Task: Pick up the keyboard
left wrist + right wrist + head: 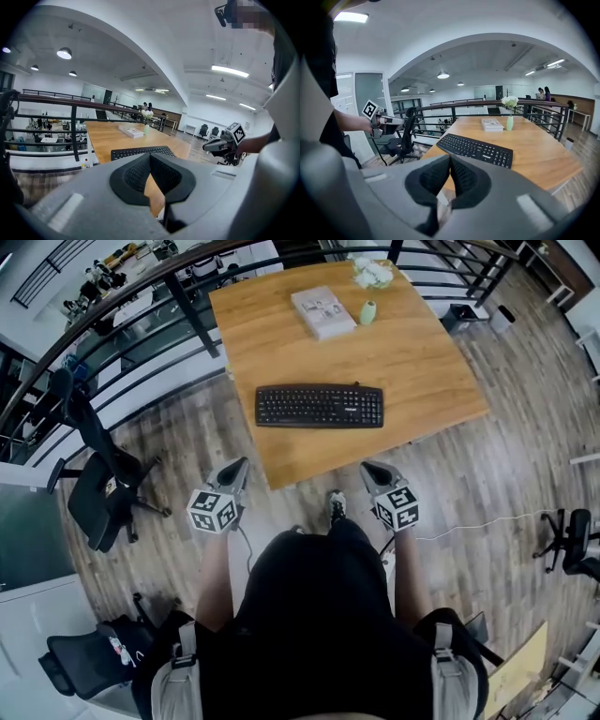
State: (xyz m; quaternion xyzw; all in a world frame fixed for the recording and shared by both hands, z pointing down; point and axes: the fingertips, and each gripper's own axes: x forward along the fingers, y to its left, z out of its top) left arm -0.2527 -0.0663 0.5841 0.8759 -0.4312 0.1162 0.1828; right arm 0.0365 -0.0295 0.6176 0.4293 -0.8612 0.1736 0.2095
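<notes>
The left gripper [241, 465] has its jaws pressed together with nothing between them, its own view showing the two dark pads meeting at a seam [150, 158]. The right gripper [367, 468] is likewise closed on nothing, pads touching [450, 160]. Both are held just short of the near edge of the wooden table [412, 362], one on each side of the person's shoe [336, 506], tips pointing forward and somewhat down. Ahead of both grippers and between their lines lies the black keyboard [320, 406], flat on the table near its front edge, apart from both sets of jaws. From the left gripper it sits ahead and slightly to the right [140, 152]. From the right gripper it sits ahead and runs off to the right [476, 149]. Each gripper view catches the other gripper off to its side, the right one [219, 146] and the left one [390, 121]. Beyond the keyboard, toward the far end of the table, lie a pale book [322, 312] and, just beside it, a small green vase [368, 312], with white flowers [373, 274] further back. A dark railing [183, 301] runs past the table's far-left side, and a black office chair [101, 495] stands on the floor, well to the left of the left gripper.
</notes>
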